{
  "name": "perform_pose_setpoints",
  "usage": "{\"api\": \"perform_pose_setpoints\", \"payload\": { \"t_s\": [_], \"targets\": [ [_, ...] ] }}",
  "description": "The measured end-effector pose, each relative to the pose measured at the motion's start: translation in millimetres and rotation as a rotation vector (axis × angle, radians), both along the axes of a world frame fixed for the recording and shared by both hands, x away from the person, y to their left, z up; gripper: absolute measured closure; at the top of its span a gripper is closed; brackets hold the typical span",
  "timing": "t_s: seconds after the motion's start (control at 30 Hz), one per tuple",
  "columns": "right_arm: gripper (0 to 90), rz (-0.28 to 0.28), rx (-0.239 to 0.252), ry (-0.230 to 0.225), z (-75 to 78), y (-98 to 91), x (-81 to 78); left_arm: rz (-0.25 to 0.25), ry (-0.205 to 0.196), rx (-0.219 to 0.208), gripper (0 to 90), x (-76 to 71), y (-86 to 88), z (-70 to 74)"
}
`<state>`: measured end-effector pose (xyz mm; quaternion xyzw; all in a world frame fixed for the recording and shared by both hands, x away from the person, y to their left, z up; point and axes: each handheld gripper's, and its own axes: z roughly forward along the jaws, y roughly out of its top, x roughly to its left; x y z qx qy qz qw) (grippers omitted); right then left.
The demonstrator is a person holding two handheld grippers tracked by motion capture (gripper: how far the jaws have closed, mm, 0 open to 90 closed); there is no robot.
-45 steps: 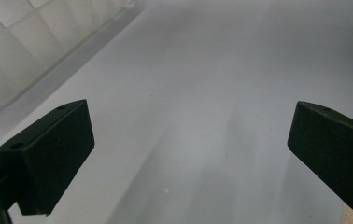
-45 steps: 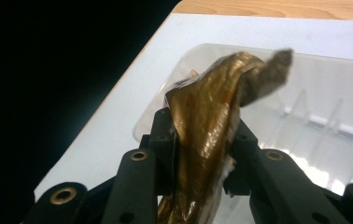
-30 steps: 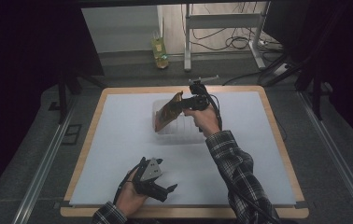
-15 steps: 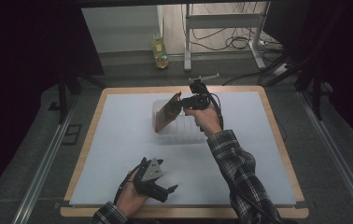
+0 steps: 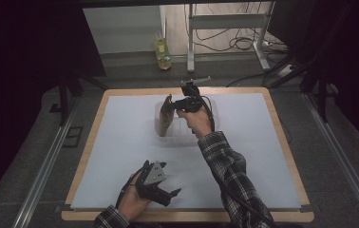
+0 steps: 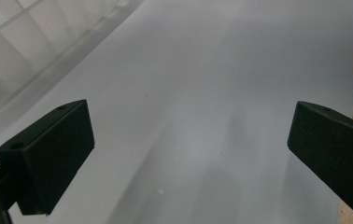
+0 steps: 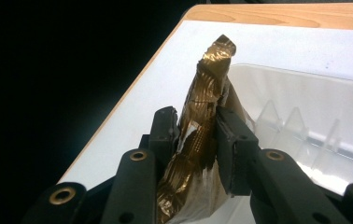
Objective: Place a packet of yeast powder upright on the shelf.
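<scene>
A crinkled gold-brown foil bag (image 7: 207,100) stands pinched between the jaws of my right gripper (image 7: 198,133), which is shut on it. From above, the bag (image 5: 166,115) hangs over the left end of a clear plastic tray (image 5: 185,137) at the back middle of the white mat, with the right gripper (image 5: 176,104) beside it. My left gripper (image 5: 170,195) rests low near the mat's front edge, jaws wide apart. In its own view the left gripper (image 6: 188,154) is open over bare mat, nothing between its pads.
The clear tray (image 7: 324,107) has ribbed dividers inside. A corner of the tray (image 6: 20,46) lies ahead of the left gripper. The wooden table border (image 5: 97,118) frames the mat. A yellow-green bottle (image 5: 161,51) and a metal stand stand on the floor beyond the table.
My right gripper has turned the foil bag more upright and shifted it slightly toward the tray. The left gripper has stayed in place.
</scene>
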<state>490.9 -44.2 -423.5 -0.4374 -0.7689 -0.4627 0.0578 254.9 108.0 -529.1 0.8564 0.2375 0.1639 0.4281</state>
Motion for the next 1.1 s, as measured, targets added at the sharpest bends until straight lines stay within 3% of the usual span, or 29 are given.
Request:
{"api": "perform_pose_setpoints", "payload": {
  "t_s": [0.2, 0.5, 0.67, 1.1],
  "targets": [
    [66.2, -0.013, -0.006, -0.008, -0.7, -2.5, 3.4, -0.002, 0.001, 0.000, 0.4, 0.1, -0.3, -0.3],
    [46.8, 0.033, -0.043, -0.060, 3.0, -6.0, -4.8, -0.005, 0.003, 0.007, 0.5, 0.2, -1.4, -1.3],
    [40.5, 0.072, -0.039, -0.069, 4.4, -7.6, -9.0, -0.006, 0.004, 0.008, 0.5, 0.4, -1.3, -1.5],
    [25.5, 0.134, -0.091, -0.141, 10.8, -11.5, -17.8, -0.010, 0.007, 0.013, 0.5, 0.5, -2.4, -2.6]
  ]
}}
